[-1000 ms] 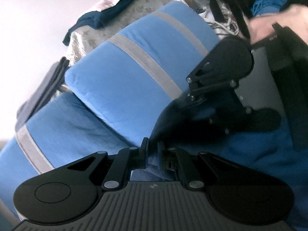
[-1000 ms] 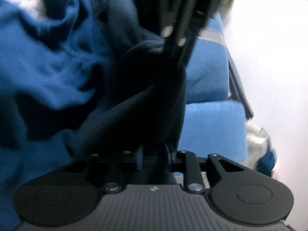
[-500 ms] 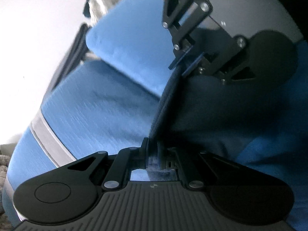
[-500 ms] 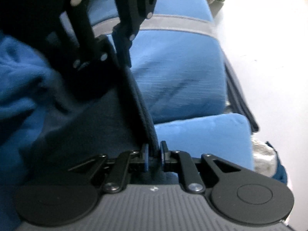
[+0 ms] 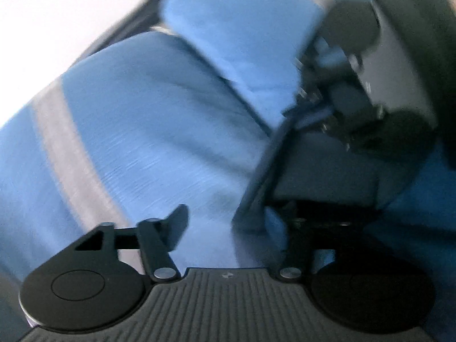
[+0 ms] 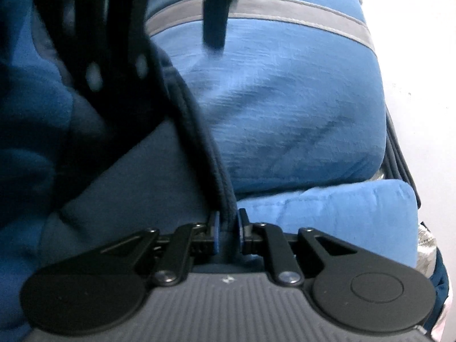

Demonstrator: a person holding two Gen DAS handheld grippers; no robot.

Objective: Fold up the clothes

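Observation:
A dark navy garment (image 6: 159, 176) lies over light blue cushions, and its thick hem (image 6: 199, 131) runs up from my right gripper (image 6: 227, 225), which is shut on it. In the left wrist view the same hem (image 5: 268, 168) stretches from the right gripper (image 5: 302, 114) down between the fingers of my left gripper (image 5: 236, 213). The left jaws are opening, and the hem lies loose near the right finger with neither pad pressing on it. One finger (image 6: 213, 25) of the left gripper hangs blurred at the top of the right wrist view.
Light blue cushions with grey stripes (image 5: 148, 131) (image 6: 285, 114) lie under the garment. A brighter blue fleece fabric (image 6: 31, 108) bunches at the left. A pale floor (image 6: 421, 57) lies beyond the cushions, and a patterned cloth (image 6: 426, 253) shows at the right edge.
My left gripper's jaws have sprung apart and let go of the hem they pinched. The right gripper keeps its grip. Both views have shifted across the cushions.

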